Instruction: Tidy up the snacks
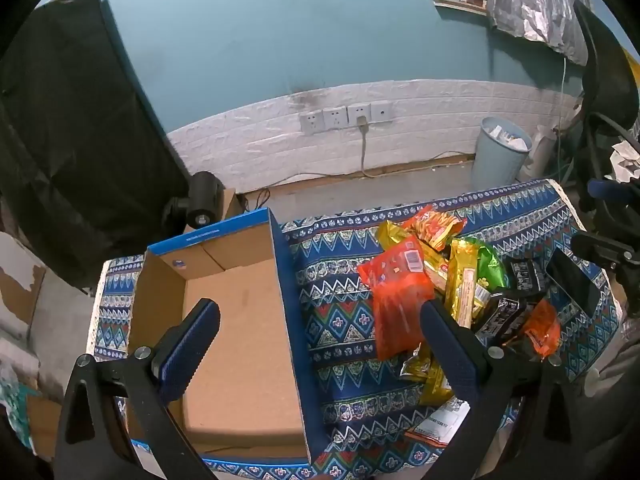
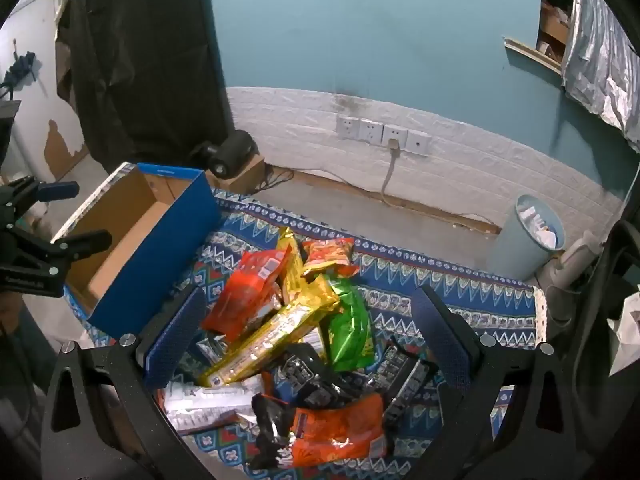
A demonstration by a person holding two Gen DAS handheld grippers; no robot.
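Note:
An empty cardboard box with blue outer walls sits on the patterned blue cloth. My left gripper hangs open above it, one finger over the box floor, the other over the snack pile. A heap of snack packets lies to the right: an orange-red packet, gold packets, a green one and black ones. In the right wrist view my right gripper hovers open over the pile, above a long gold bar, a green packet and an orange packet. The box lies to its left.
A pale blue waste bin stands on the floor past the table's far edge. A small black camera sits on a cardboard carton behind the box. Black cloth hangs at left. A dark phone lies at the cloth's right side.

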